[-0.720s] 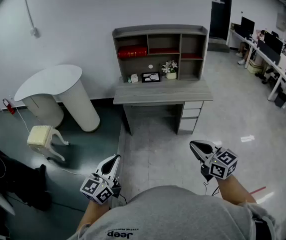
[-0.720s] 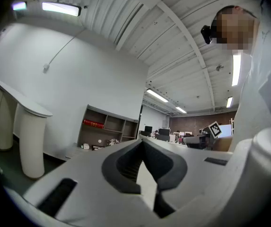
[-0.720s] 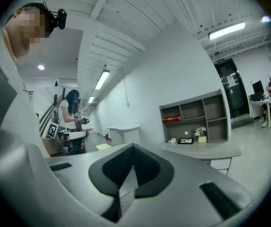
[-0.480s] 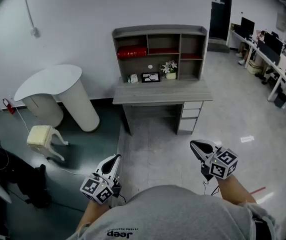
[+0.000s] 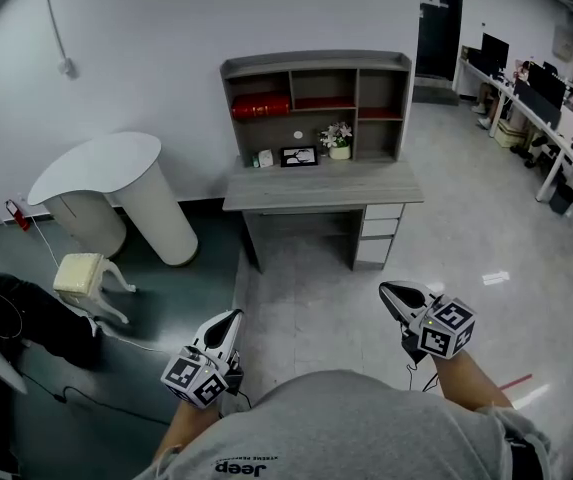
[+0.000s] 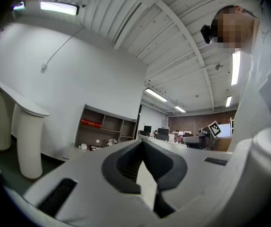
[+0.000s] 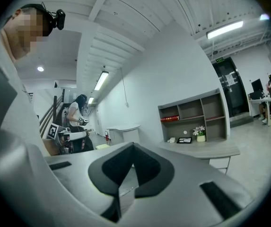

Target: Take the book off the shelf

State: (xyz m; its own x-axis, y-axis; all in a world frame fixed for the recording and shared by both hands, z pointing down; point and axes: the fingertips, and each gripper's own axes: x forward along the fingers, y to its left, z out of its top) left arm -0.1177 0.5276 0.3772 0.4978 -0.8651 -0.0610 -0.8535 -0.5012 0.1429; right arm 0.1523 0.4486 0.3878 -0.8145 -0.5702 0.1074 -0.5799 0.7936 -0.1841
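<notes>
Down by the person's belly, the left gripper [image 5: 228,320] and the right gripper [image 5: 394,293] hang just where they were half a second ago, each with its fingers clenched together on nothing. What has shifted is small. The whole scene has slid a touch to the left, as if the head turned or a first short step began, and the other person [image 5: 21,313] at the left edge has bent lower over a cable on the floor. So I'd say the walk-up has barely begun. Ahead lies bare grey floor [image 5: 316,288], open all the way to the front edge of the tabletop [image 5: 366,188]. The stool [image 5: 81,268] and the white rounded counter [image 5: 116,168] stand off to the left, and the office desks are well apart on the right. Along the tabletop's back edge sit a picture frame [image 5: 299,156] and a pot of flowers [image 5: 338,136], under the shelf [image 5: 316,60]. The red book [image 5: 263,106] is still in the upper left compartment, untouched. Any reach has to go over the tabletop's front edge and above those small things.
</notes>
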